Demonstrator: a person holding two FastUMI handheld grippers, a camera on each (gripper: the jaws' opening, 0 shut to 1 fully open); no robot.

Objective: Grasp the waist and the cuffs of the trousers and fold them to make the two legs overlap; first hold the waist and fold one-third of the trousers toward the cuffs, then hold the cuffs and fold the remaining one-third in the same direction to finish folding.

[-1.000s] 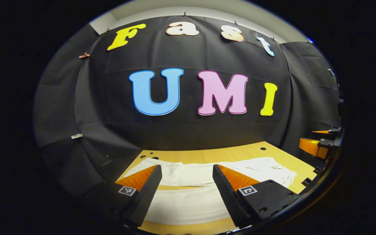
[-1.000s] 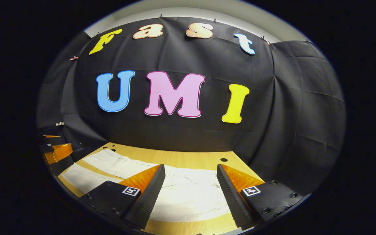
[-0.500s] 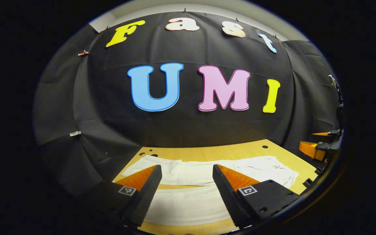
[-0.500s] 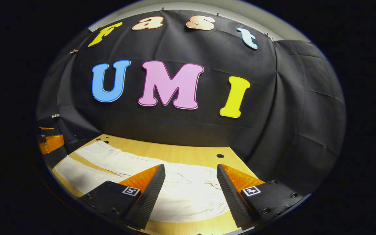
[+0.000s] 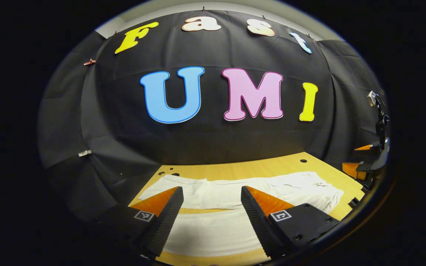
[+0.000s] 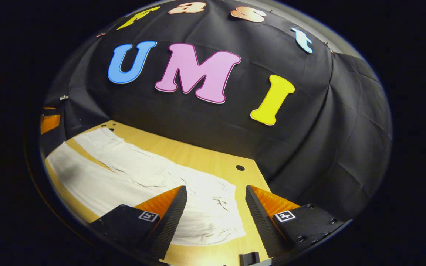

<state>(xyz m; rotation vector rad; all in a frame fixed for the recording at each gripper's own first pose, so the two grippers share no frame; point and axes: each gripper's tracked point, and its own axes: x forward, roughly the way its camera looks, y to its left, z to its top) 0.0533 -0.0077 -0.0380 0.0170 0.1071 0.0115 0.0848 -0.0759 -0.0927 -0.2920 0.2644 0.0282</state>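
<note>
White cloth trousers (image 5: pixel 227 192) lie flat on the wooden table (image 5: pixel 242 170); my left gripper (image 5: pixel 212 210) and right gripper (image 6: pixel 216 210) hover spread, holding nothing.

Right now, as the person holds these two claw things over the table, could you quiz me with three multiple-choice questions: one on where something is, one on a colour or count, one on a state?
1. Where do the trousers lie?
A. spread flat on the wooden table
B. hanging on the wall
C. on the floor

2. What colour are the trousers?
A. blue
B. white
C. black

3. How is the right gripper?
A. shut on the waist
B. open, holding nothing
C. shut on a cuff

Answers: 1 A, cloth lies flat on wood. 2 B, pale fabric. 3 B, fingers stand apart above the cloth.
</note>
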